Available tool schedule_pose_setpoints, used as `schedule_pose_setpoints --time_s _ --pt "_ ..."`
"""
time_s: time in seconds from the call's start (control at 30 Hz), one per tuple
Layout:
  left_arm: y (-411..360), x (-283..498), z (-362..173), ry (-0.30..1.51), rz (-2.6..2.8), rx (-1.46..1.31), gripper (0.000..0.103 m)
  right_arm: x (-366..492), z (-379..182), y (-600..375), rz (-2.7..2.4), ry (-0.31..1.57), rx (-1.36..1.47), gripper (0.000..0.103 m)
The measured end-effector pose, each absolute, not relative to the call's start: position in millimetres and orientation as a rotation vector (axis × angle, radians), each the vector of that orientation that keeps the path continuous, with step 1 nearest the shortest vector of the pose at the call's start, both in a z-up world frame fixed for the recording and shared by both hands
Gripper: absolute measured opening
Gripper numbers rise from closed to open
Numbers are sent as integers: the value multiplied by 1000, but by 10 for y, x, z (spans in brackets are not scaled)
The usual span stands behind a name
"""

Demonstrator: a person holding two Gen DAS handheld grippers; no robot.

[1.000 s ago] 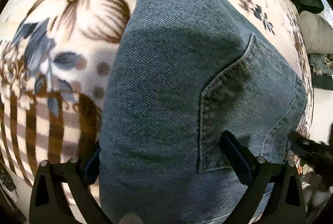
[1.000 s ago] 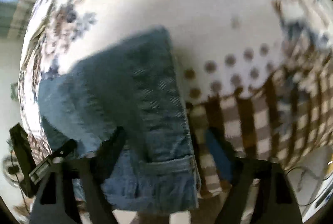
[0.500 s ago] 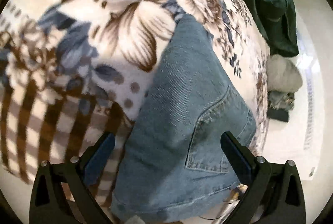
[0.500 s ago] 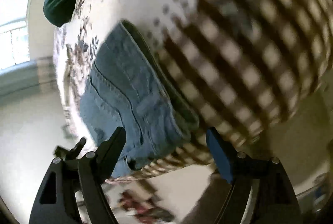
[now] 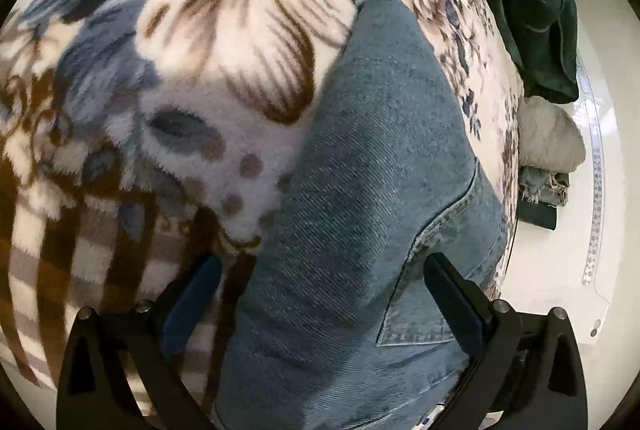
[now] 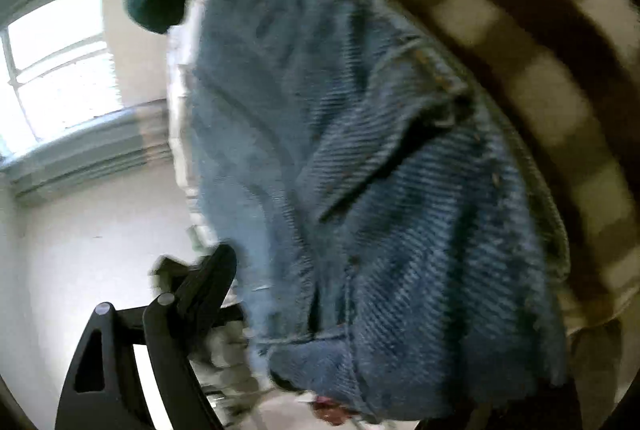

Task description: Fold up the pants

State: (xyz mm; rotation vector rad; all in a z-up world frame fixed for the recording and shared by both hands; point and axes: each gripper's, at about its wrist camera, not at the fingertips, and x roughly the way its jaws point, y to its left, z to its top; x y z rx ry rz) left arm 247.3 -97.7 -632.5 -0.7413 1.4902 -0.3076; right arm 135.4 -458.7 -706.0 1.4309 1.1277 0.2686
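Floral-and-check blanket [image 5: 224,78] covering the bed forms the ground, with one pair of folded denim pants [image 5: 376,190] lying on it near the bed's edge, long axis running from my fingers away toward the dark green garment [image 5: 532,10] at the far end. Left gripper [image 5: 320,290]: both fingers spread, one over the blanket beside the pants, the other over the back pocket [image 5: 440,270], the denim lying between them ungripped. Right gripper [image 6: 360,270]: only one finger [image 6: 208,282] visible, off the pants' side toward the window [image 6: 60,70]; its jaws have just been opening and stand wide, released, with the hem end of the pants filling the space in front, though the blurred view hides whether the far finger touches cloth. Both hands sit at the near end of the pants; neither is clearly nearer. Counts: pants, one; grippers, two; pocket visible, one; green garment, one; grey cloth bundle [image 5: 548,138] below the green garment, one
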Motion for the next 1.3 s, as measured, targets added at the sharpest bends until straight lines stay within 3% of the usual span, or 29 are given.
schedule_pose_setpoints --time_s 0.13,0.3,0.37,0.4,0.47,0.5,0.63,0.83,1.13,1.3 --pt "-955 2465 -6349 1498 -315 -749 103 1496 -7056 -4445 237 1229 1254 88" --pt "-996 2477 -6331 1504 -339 -718 103 1588 -7158 -4344 185 1253 1283 87" --pt "-1003 2436 -6217 1443 -359 -749 91 1603 -7037 -4299 156 1244 1239 65" --pt "-1020 2421 -6173 1432 -357 -742 79 1552 -7001 -4304 150 1244 1216 51" --pt "-1079 2385 -6085 1422 -344 -685 61 1513 -6973 -4274 150 1225 1222 47" --pt "-1085 2356 -6041 1413 -341 -675 46 1512 -6937 -4254 147 1219 1222 44" --pt "-1068 2296 -5883 1371 -341 -682 27 1492 -6733 -4192 142 1206 1166 37" --pt "-1067 2328 -5508 1322 -330 -670 21 1493 -6262 -4384 174 1182 1128 33" --pt "-944 2517 -4836 1271 -316 -678 20 1633 -5504 -4434 259 1197 1056 32" --pt "-751 2830 -4507 1225 -324 -687 20 2131 -5082 -4205 282 1163 1025 32"
